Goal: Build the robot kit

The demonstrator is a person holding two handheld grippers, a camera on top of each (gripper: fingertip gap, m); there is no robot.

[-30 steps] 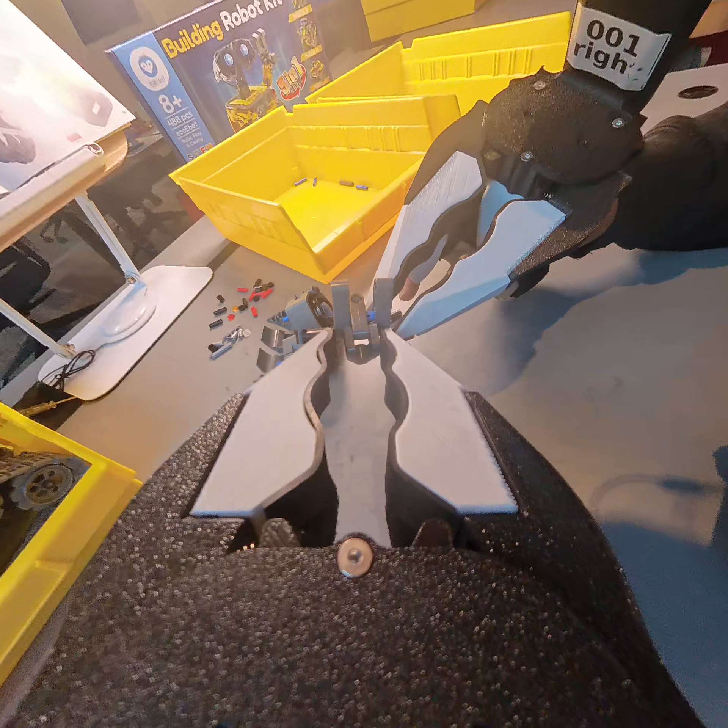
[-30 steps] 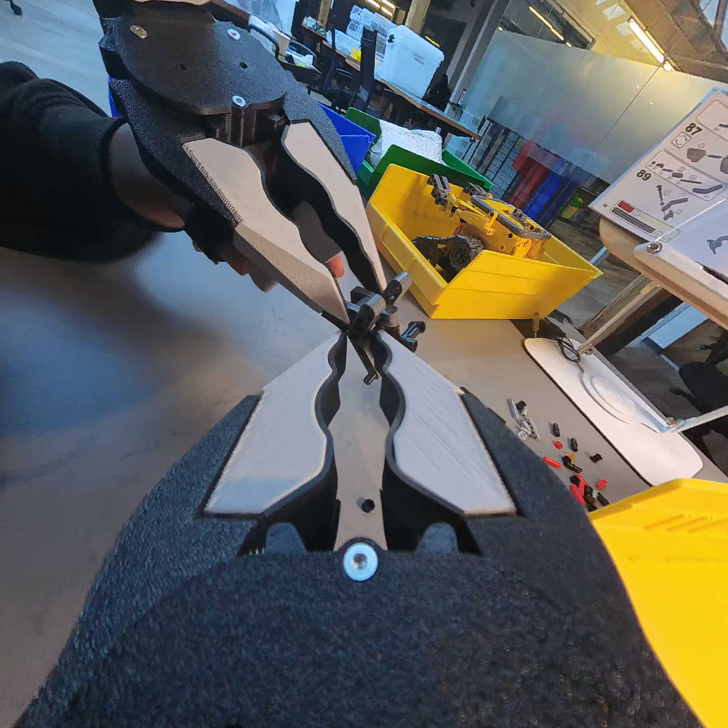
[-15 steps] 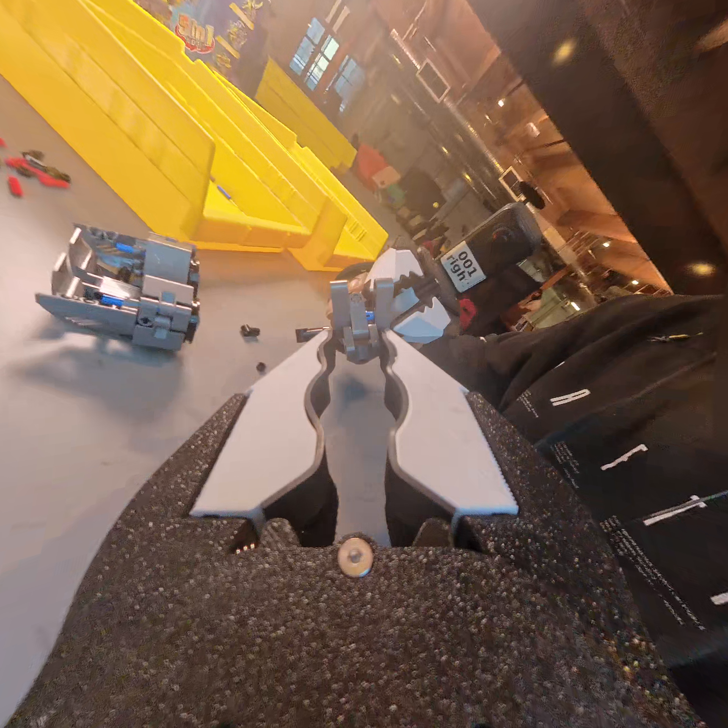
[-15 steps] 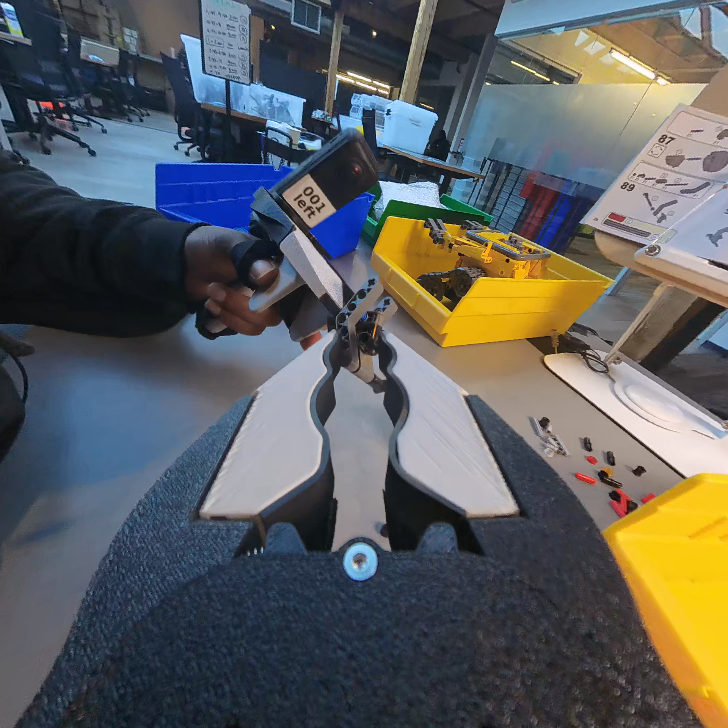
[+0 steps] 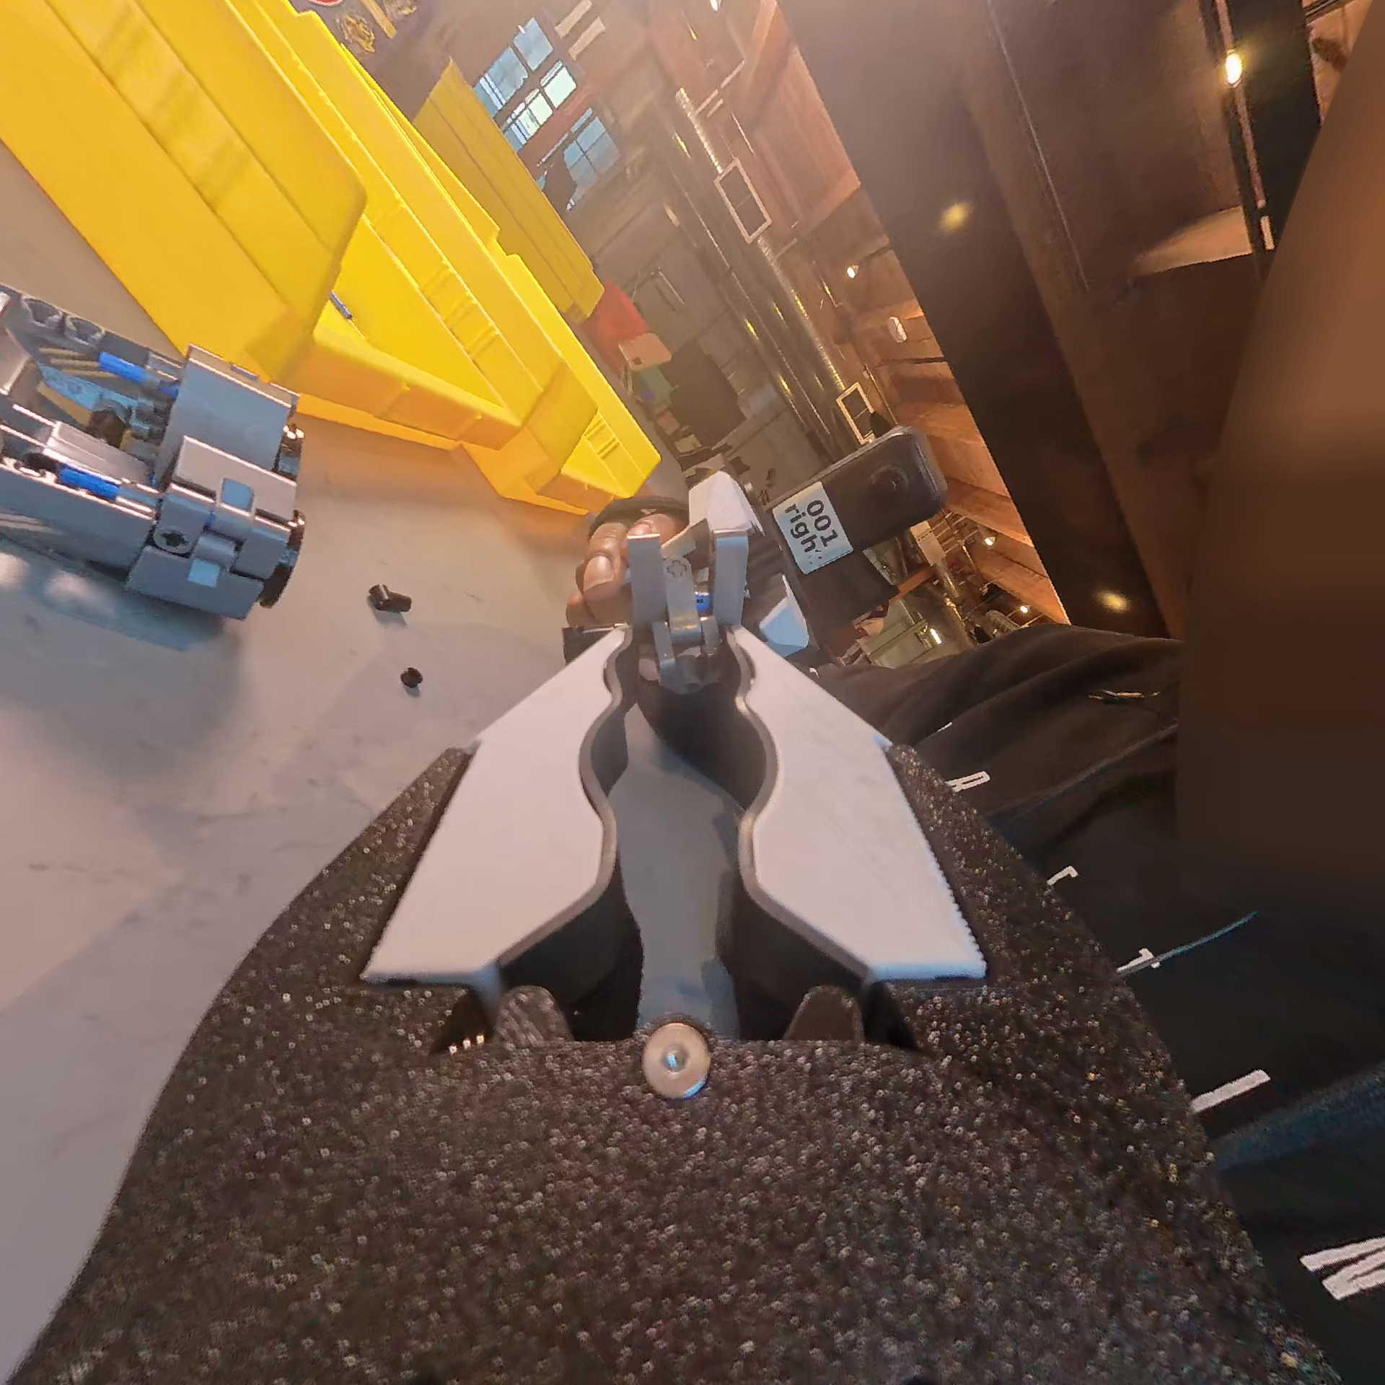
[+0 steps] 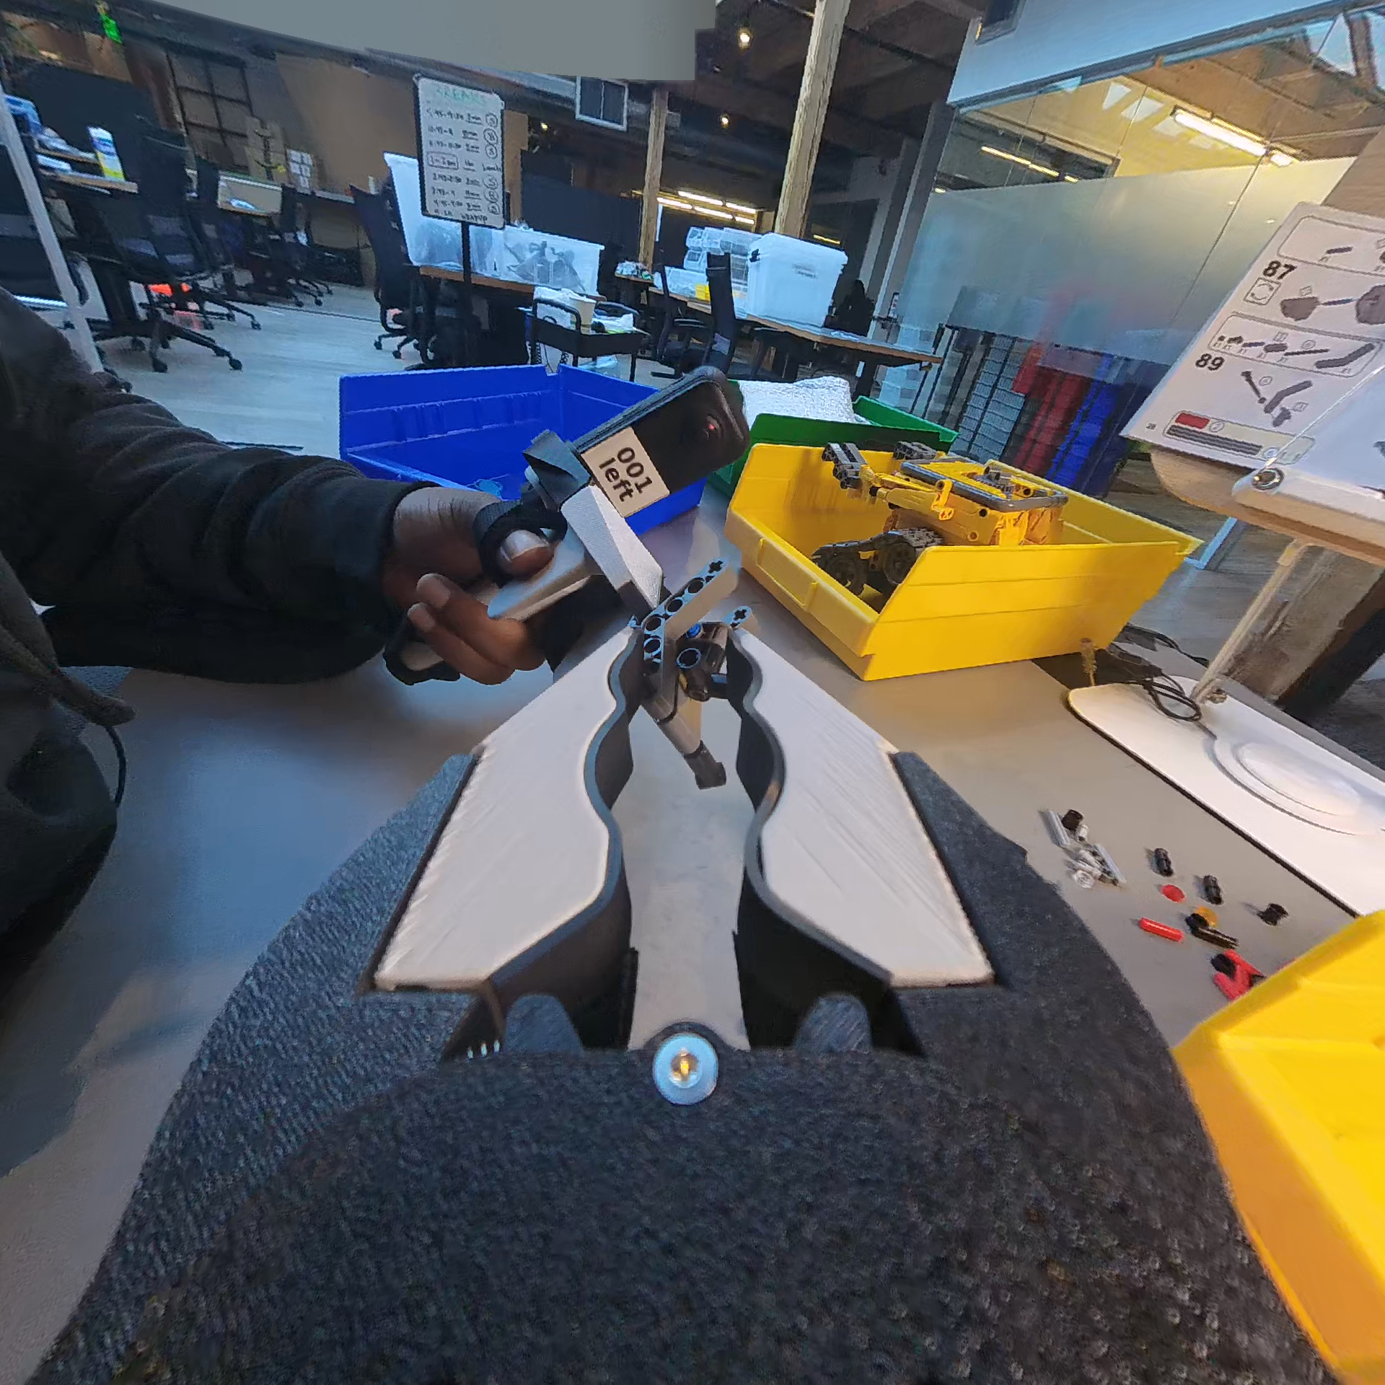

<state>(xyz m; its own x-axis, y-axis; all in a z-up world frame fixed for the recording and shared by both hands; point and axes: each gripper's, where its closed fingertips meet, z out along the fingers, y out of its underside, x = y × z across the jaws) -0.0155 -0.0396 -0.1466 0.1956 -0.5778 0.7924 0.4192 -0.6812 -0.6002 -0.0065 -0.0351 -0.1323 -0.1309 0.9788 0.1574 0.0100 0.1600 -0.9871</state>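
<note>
My left gripper [image 5: 680,637] is shut on a small grey brick assembly [image 5: 669,592] with a blue pin, held above the grey table. My right gripper [image 6: 680,643] is shut on the same assembly [image 6: 686,599], whose holed grey beam sticks up and whose black-tipped axle hangs down between my fingers. The two grippers meet tip to tip from opposite sides. The right gripper's fingers [image 5: 725,524] show beyond the assembly in the left wrist view. The left gripper's finger [image 6: 611,536] and the hand holding it show in the right wrist view.
A larger grey brick sub-assembly [image 5: 187,480] lies on the table at left, with two black pins [image 5: 390,597] near it and yellow bins [image 5: 225,187] behind. A yellow bin [image 6: 974,614] holds a yellow tracked model. A blue bin [image 6: 450,427], loose small pieces [image 6: 1169,899] and a white stand base [image 6: 1274,772] are nearby. Only a small space, under 4 cm, lies between the two pairs of fingers.
Both grippers have turned and lifted with the small assembly held between them. The left wrist view swung from the bins towards the person's sleeve. Both stayed shut.
</note>
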